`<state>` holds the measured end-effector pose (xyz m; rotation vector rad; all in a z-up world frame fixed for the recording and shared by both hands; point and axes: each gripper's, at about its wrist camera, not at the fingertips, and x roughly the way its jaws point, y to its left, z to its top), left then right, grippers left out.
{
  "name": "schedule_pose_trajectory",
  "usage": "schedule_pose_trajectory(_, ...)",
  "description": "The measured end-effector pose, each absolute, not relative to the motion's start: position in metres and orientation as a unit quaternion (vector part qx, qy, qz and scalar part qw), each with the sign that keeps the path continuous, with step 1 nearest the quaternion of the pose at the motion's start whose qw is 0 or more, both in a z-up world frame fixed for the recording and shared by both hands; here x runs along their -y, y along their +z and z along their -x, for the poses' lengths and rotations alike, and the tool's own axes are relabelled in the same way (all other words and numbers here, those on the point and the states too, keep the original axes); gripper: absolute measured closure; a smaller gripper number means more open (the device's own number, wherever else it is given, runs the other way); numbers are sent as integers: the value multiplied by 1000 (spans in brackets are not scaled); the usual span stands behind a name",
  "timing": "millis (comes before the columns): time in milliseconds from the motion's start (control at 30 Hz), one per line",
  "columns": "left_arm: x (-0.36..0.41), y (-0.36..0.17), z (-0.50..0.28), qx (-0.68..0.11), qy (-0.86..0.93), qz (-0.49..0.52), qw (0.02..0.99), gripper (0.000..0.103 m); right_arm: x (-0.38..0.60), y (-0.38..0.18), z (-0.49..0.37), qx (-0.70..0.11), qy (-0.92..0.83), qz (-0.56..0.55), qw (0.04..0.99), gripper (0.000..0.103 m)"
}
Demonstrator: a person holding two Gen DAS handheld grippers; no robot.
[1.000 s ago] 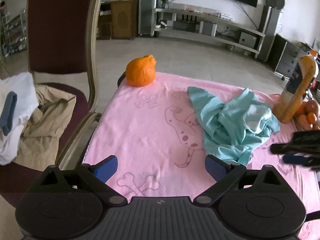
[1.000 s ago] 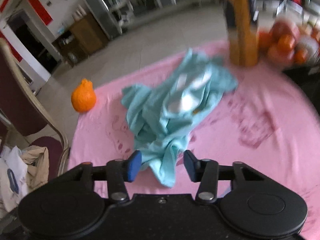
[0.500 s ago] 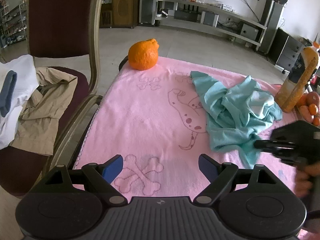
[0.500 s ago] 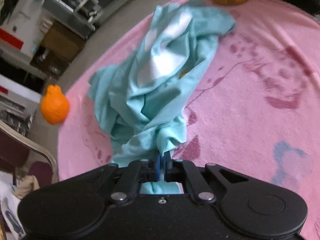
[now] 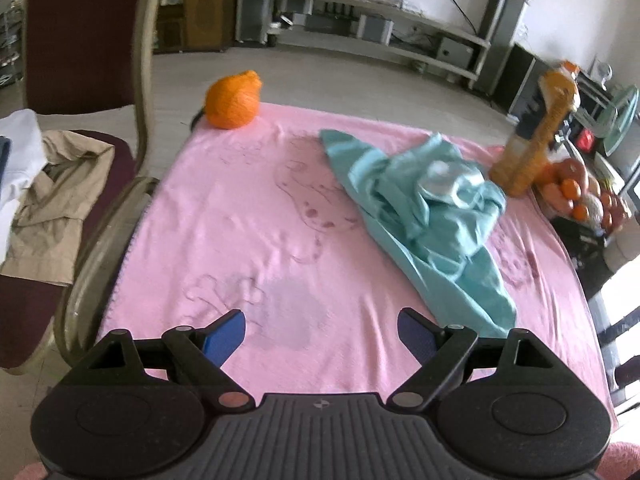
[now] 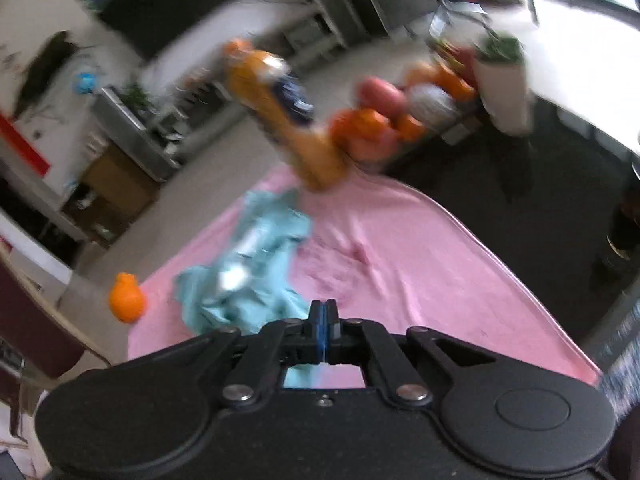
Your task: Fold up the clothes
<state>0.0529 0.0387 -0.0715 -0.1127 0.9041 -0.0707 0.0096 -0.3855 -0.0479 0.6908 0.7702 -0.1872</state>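
A crumpled teal garment (image 5: 424, 208) lies on the right half of the pink blanket (image 5: 248, 216). One end of it is drawn out into a long strip toward the near right edge. My right gripper (image 6: 324, 316) is shut on that end of the teal garment (image 6: 248, 280); the cloth runs from the pile in under the pressed blue pads. The right wrist view is blurred by motion. My left gripper (image 5: 320, 336) hovers open over the near middle of the blanket with nothing between its fingers, and the stretched strip passes just beyond its right finger (image 5: 416, 336).
An orange fruit (image 5: 232, 100) sits at the blanket's far left corner. A tall juice bottle (image 5: 536, 128) and a pile of fruit (image 5: 580, 196) stand at the far right. To the left, a chair (image 5: 84, 40) holds a beige garment (image 5: 52, 208) and white cloth.
The right gripper shut on the garment's near end and pulled back toward the near right, stretching the cloth into a strip. The left gripper's view shifted and its jaws narrowed slightly.
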Motion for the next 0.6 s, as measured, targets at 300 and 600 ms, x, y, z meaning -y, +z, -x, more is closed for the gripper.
schedule_pose_trajectory(300, -34, -68, -65, -422, -11, 34, 906, 15, 307, -68, -69, -425, 30, -281, 860, 68)
schedule_pose_trajectory(600, -84, -93, -102, -382, 32, 66, 921, 15, 240, -95, -175, -425, 45, -294, 855, 68)
